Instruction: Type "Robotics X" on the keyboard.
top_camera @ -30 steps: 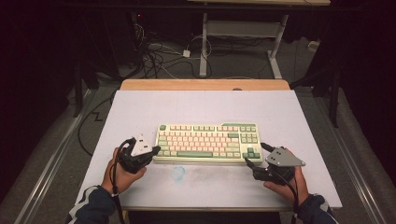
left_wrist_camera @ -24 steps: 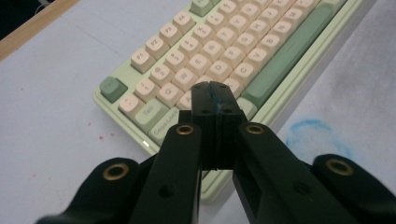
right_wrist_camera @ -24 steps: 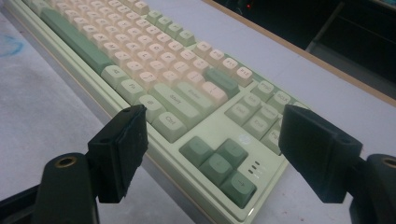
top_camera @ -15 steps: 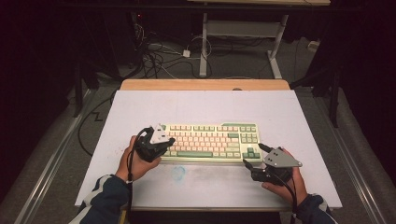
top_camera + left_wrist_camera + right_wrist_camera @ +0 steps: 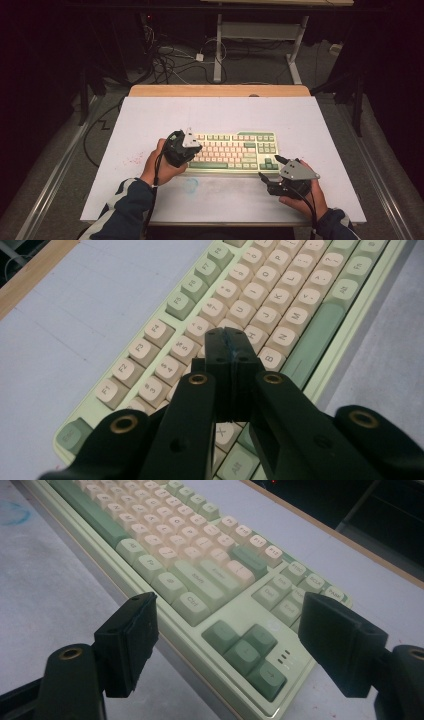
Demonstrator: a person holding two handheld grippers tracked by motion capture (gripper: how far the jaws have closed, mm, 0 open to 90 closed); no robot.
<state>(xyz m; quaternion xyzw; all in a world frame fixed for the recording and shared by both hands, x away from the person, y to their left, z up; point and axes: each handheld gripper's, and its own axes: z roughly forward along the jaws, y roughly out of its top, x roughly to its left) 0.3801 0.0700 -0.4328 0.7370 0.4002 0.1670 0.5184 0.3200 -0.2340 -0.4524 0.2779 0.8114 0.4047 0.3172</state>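
The keyboard [image 5: 233, 152] is lying flat near the middle of the white counter [image 5: 150, 115], a little toward the lower edge of the high view, its long side running left to right. In that view the left gripper [image 5: 192, 148] is hanging over the keyboard's left end. In the left gripper view its jaws are pressed together with nothing between them, their joined tip pointing down at the letter keys [image 5: 260, 315] around G and H, close above them; whether it is touching a cap I cannot tell. The step in hand looks like pressing a key with the closed tip. The next move is probably calling for a short, straight dip onto one cap, with the tip kept centred so it is not catching the neighbouring keys, which are sitting tightly packed.

The right gripper [image 5: 268, 168] is waiting at the lower right of the high view, just off the keyboard's near right corner. In the right gripper view its jaws are standing wide apart and empty, framing the arrow keys [image 5: 245, 652] and the corner of the case without touching them.

Nothing is standing in the way on the counter: a faint bluish smudge [image 5: 191, 185] and some reddish specks [image 5: 131, 161] are marking the surface in front of and left of the keyboard. Beyond the counter's wooden far edge [image 5: 220, 90], at the top of the frame, cables [image 5: 170, 60] are sprawling across the floor beside a metal stand [image 5: 260, 35].
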